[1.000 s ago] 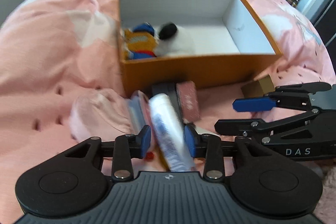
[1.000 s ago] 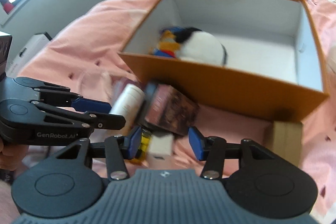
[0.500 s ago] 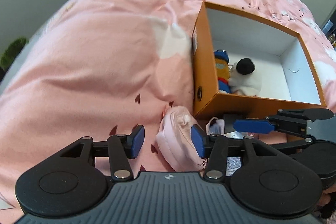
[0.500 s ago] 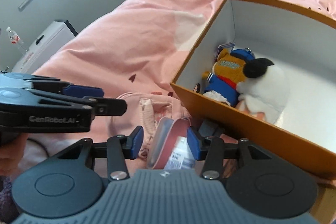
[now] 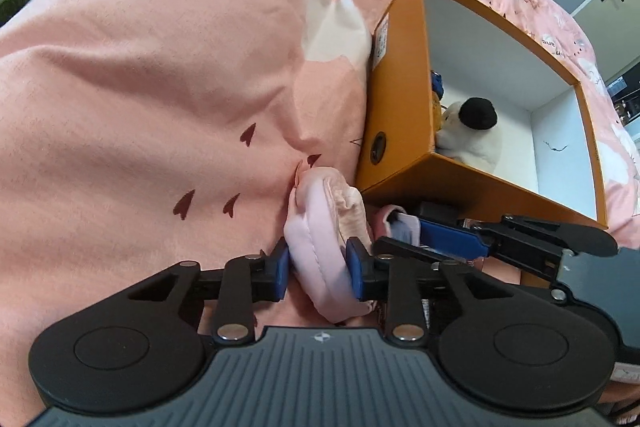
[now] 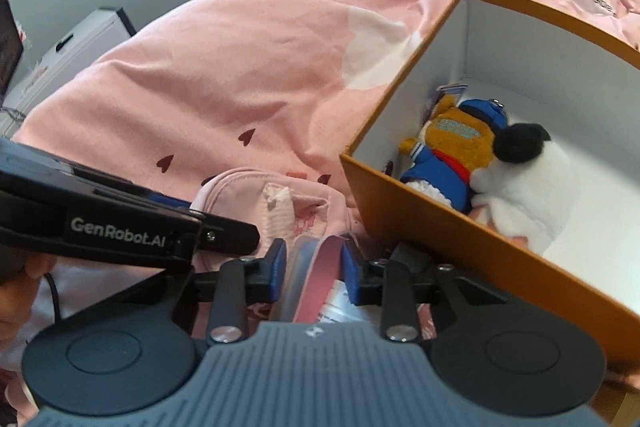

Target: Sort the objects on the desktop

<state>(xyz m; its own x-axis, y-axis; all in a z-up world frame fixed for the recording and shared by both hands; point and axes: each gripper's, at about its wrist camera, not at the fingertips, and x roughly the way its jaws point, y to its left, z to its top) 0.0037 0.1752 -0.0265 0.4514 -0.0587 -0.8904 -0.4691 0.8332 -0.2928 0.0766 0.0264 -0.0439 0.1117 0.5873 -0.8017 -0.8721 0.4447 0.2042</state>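
Now left gripper (image 5: 320, 269) closing on pink pouch (image 5: 326, 247), right gripper (image 6: 314, 273) closing on pink-rimmed case (image 6: 316, 275)

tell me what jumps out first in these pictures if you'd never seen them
The orange box with white walls stands open on the pink bedspread, with a white-and-black plush toy and a brown one in blue inside. Just in front of it, the left tongs are closing on a soft pink pouch, while the right tongs are closing on a flat pink-rimmed case beside it.
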